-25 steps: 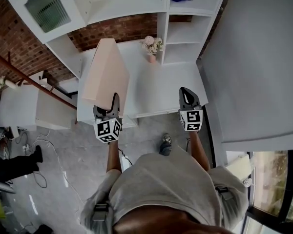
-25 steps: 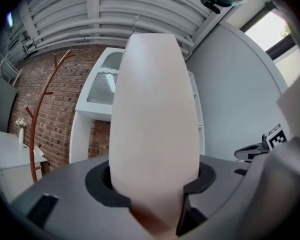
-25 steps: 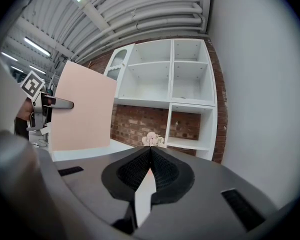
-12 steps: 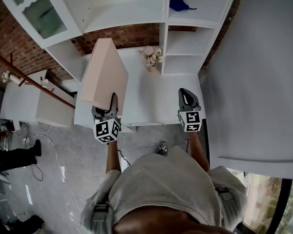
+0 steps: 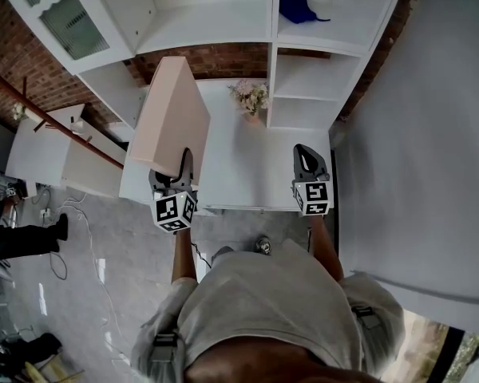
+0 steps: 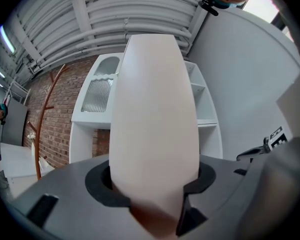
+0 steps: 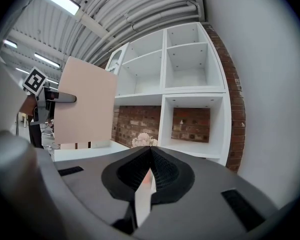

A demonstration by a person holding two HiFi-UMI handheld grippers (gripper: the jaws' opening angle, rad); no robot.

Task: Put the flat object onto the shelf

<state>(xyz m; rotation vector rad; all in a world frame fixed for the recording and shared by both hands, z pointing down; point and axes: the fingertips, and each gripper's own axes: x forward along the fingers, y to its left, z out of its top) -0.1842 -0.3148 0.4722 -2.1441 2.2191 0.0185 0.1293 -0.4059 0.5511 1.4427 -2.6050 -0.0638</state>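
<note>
A flat pale pink board (image 5: 172, 116) stands on edge, tilted up and away, with my left gripper (image 5: 180, 172) shut on its near lower edge. In the left gripper view the board (image 6: 155, 109) fills the middle and sits clamped between the jaws of the left gripper (image 6: 152, 186), hiding much of the shelf behind. My right gripper (image 5: 307, 164) is shut with nothing in it and hovers over the white counter's front right. Its tips (image 7: 150, 153) point at the white shelf unit (image 7: 192, 84). The board (image 7: 85, 100) shows at the left of that view.
The white shelf unit (image 5: 310, 76) has open compartments over a white counter (image 5: 255, 162). A pink vase of flowers (image 5: 250, 99) stands on the counter, a blue thing (image 5: 299, 9) lies on an upper shelf, and a glass-door cabinet (image 5: 60, 21) is at left. A grey wall (image 5: 431, 134) is on the right.
Both grippers and the board have moved closer to the shelf unit, so the counter now lies right under them. The left grip on the board is unchanged and the right jaws stay shut.
</note>
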